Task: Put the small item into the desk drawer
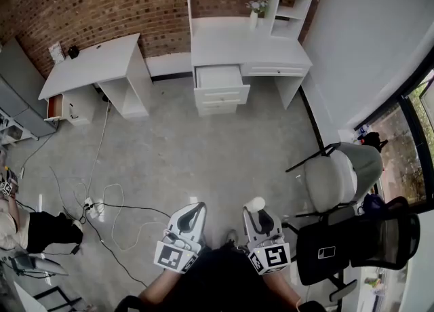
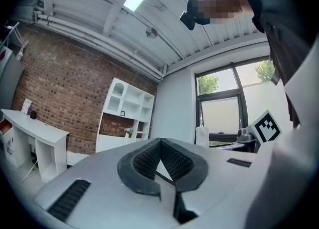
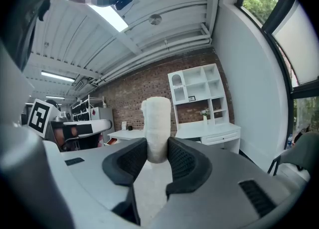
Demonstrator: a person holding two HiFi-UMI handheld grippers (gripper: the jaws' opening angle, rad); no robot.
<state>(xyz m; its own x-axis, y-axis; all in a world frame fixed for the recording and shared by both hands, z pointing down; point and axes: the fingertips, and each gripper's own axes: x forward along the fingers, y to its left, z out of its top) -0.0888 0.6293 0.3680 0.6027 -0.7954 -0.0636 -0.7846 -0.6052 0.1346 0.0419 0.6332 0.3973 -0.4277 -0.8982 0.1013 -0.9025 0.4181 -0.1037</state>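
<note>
A white, towel-like roll (image 3: 156,123) stands upright between the pads of my right gripper (image 3: 157,148), which is shut on it. In the head view the roll (image 1: 255,203) sticks out of the right gripper (image 1: 255,211) low in the picture. My left gripper (image 2: 160,143) is shut, its tips meeting with nothing between them; it shows beside the right one as the left gripper (image 1: 196,209). Far ahead, a white desk (image 1: 271,53) with a shelf unit stands against the brick wall, its top drawer (image 1: 218,76) pulled open.
A second white desk (image 1: 95,63) stands at the left, with a small reddish drawer (image 1: 55,107) open. Cables and a power strip (image 1: 95,207) lie on the floor at the left. A grey chair (image 1: 336,178) and a black office chair (image 1: 359,243) stand at the right.
</note>
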